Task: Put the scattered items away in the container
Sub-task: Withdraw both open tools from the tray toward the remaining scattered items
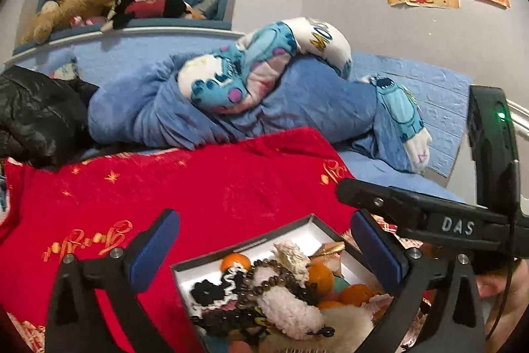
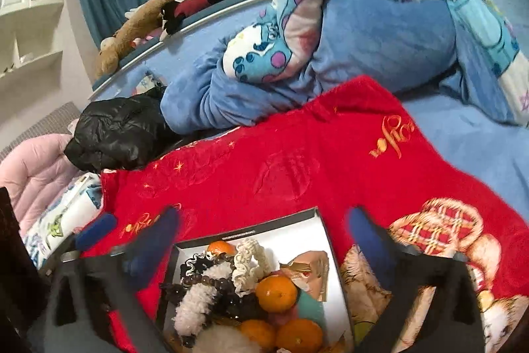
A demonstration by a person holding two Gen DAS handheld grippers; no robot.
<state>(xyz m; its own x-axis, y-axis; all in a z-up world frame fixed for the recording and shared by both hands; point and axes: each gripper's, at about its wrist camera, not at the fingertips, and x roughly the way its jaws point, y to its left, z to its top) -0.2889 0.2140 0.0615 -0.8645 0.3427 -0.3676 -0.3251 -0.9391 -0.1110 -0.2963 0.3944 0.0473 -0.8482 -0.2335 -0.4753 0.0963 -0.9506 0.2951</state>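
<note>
A shallow box [image 1: 241, 242] with a black rim and a white inside sits on the red blanket [image 1: 198, 181]. It holds several oranges [image 1: 319, 278], a dark bead string [image 1: 264, 283], a white fluffy scrunchie [image 1: 291, 310] and a black one [image 1: 208, 290]. My left gripper [image 1: 264, 217] hangs over the box's far edge, open, with nothing between its blue pads. A finger of my right gripper [image 1: 380, 202] crosses just to the right. In the right wrist view the same box [image 2: 251, 225], oranges [image 2: 276, 293] and beads [image 2: 205, 280] lie under my open, empty right gripper [image 2: 264, 215].
A crumpled blue duvet [image 1: 314, 108] with a cartoon blanket [image 1: 238, 68] lies behind the red blanket. A black jacket [image 2: 119, 134] and a pink quilt [image 2: 36, 174] sit at the left. Plush toys [image 1: 99, 2] line the ledge. A person's hand [image 1: 506, 286] is at the right.
</note>
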